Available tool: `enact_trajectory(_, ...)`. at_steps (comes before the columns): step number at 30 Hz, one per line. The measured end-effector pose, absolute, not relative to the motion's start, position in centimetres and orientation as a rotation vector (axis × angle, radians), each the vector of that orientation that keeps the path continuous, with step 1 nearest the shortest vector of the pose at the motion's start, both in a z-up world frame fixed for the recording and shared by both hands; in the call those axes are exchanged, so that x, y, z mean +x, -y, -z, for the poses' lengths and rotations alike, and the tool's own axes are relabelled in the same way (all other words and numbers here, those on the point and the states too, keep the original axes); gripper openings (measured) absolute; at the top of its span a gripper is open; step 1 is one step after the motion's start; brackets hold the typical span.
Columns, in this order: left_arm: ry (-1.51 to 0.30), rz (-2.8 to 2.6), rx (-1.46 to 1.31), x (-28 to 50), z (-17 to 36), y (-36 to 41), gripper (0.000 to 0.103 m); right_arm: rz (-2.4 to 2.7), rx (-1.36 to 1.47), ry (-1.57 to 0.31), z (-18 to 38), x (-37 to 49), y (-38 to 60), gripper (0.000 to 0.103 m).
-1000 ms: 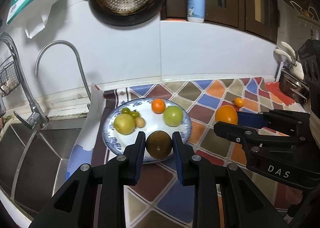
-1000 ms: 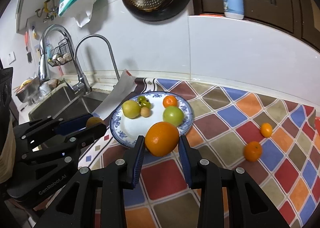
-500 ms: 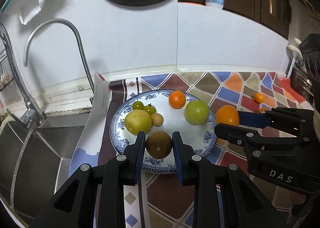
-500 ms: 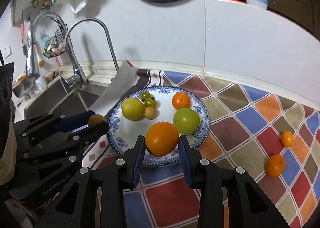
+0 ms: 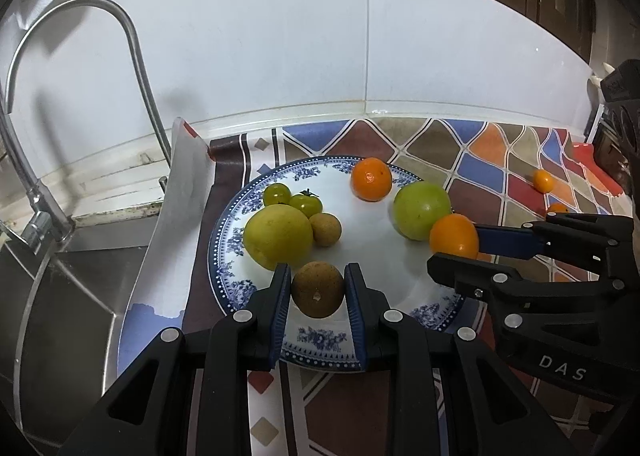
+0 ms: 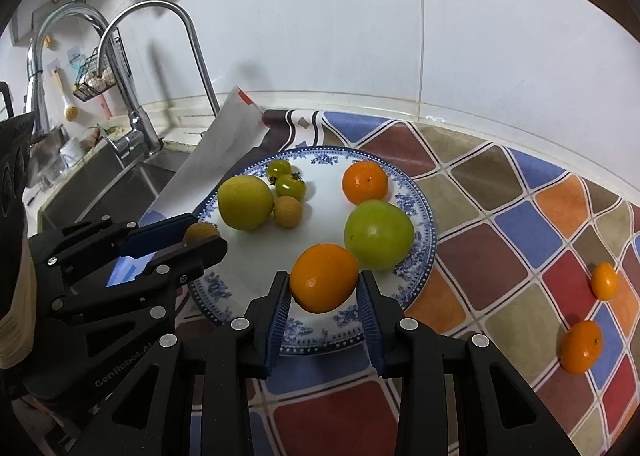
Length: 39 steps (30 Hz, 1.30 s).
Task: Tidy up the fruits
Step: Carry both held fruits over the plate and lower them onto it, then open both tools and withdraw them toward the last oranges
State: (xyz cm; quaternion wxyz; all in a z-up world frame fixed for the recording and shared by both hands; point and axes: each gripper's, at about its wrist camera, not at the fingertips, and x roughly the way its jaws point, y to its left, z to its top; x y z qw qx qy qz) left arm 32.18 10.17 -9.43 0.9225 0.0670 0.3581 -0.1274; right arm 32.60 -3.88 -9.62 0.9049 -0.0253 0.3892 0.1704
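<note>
A brown round fruit [image 5: 318,290] is clamped between the blue pads of the left gripper [image 5: 317,296], low in the centre of the left wrist frame, over the near rim of the blue-patterned plate [image 5: 320,350]. Its small pale end-spot is turned toward the camera, so its axis is pointed back along the fingers; no clear long axis is shown, the fruit being nearly round. The jaws are closed to the fruit's width.

An orange [image 6: 324,278] is gripped between the pads of the right gripper [image 6: 323,296], at lower centre of the right wrist frame, above the plate's near edge and just in front of a large green fruit [image 6: 379,235]. It is slightly wider than tall, its long axis lying across the jaws; which way its stem end is turned cannot be told.

On the plate are seen a yellow-green fruit [image 5: 278,236], a small tan fruit [image 5: 325,229] touching it, two small green tomatoes [image 5: 306,204] side by side, and a mandarin [image 5: 371,179] toward the far rim. Two small oranges [image 6: 581,346] are seen on the chequered mat [image 6: 500,256], well apart from the plate at the right of the frame. A curved tap [image 5: 136,55] is seen at the upper left, above the sink [image 5: 60,296].
</note>
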Motion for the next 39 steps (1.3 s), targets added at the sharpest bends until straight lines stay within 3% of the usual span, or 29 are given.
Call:
enact_trajectory(4,-0.734,0.259,0.136,32.5,9.6,-10.2,0.029,-0.353,-0.051,-0.813,10.0,33.2,3.7,0.035)
enact_trajectory(12,-0.725,0.233,0.124,32.4,9.0,-10.7,0.052,-0.345,-0.04,-0.808,9.9,33.4,3.7,0.036)
enact_trajectory(14,-0.72,0.213,0.116,32.1,8.7,-10.9,0.063,-0.338,-0.047,-0.8,9.6,33.1,3.8,0.036)
enact_trajectory(18,-0.702,0.182,0.102,31.3,7.9,-11.2,0.075,-0.314,-0.051,-0.774,8.7,32.3,4.3,0.037)
enact_trajectory(20,-0.691,0.151,0.103,30.8,7.4,-11.2,0.087,-0.298,-0.053,-0.759,8.2,31.8,4.6,0.041)
enact_trajectory(23,-0.672,0.129,0.102,30.1,6.8,-11.2,0.095,-0.262,-0.055,-0.731,7.4,30.9,5.2,0.047)
enact_trajectory(25,-0.655,0.115,0.102,29.4,6.3,-11.2,0.101,-0.229,-0.047,-0.719,7.1,30.4,5.8,0.059)
enact_trajectory(30,-0.615,0.08,0.097,27.9,4.8,-10.8,0.103,-0.153,-0.033,-0.674,6.0,28.7,7.2,0.073)
enact_trajectory(39,-0.6,0.12,0.1,24.3,3.2,-8.7,0.103,-0.079,-0.022,-0.605,4.2,24.9,10.1,0.077)
